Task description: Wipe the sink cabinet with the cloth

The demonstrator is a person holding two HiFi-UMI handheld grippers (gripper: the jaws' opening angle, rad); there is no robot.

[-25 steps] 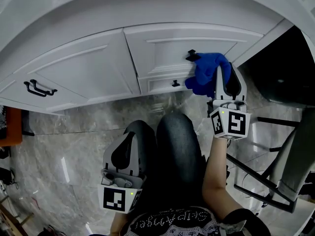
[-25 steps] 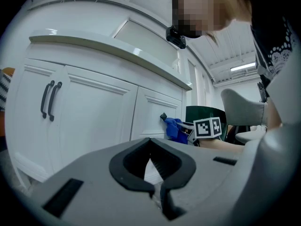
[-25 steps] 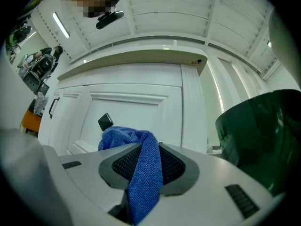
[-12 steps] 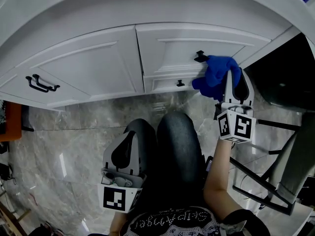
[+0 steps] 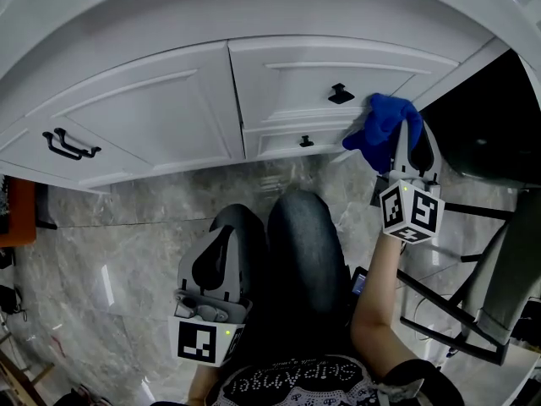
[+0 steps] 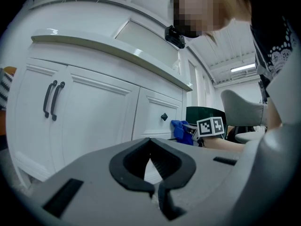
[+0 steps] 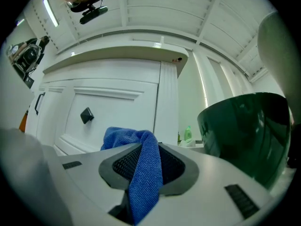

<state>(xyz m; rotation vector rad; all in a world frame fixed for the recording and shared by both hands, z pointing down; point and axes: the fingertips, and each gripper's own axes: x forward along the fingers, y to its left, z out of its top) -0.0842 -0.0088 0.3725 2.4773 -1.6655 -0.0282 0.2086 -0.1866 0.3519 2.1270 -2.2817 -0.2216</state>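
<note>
**Cloth at the cabinet's right edge, wipe in hand**

My right tongs [image 5: 404, 134] are clamped on the blue cloth [image 5: 382, 125]; in the right gripper view a fold of it runs between the jaws and the rest bunches out in front. The cloth sits against the front of the white sink cabinet [image 5: 169, 117], at the right end of the upper drawer, just right of the black knob [image 5: 340, 93]; I judge it touching the panel near the corner post, though the contact itself is hidden by the bunch. My left tongs [image 5: 221, 256] hang low by my lap, well apart from the cabinet; their jaws are together with nothing between them.

I judge this a wiping stroke on the drawer front. To do it well, I want the bunched part pressed flat on the panel, not the jaw tips; I should sweep in straight, overlapping passes and steer round the knob so the cloth does not snag; the moulded grooves need a slower pass; the grip must be firm, since only a narrow fold is pinched.
</note>
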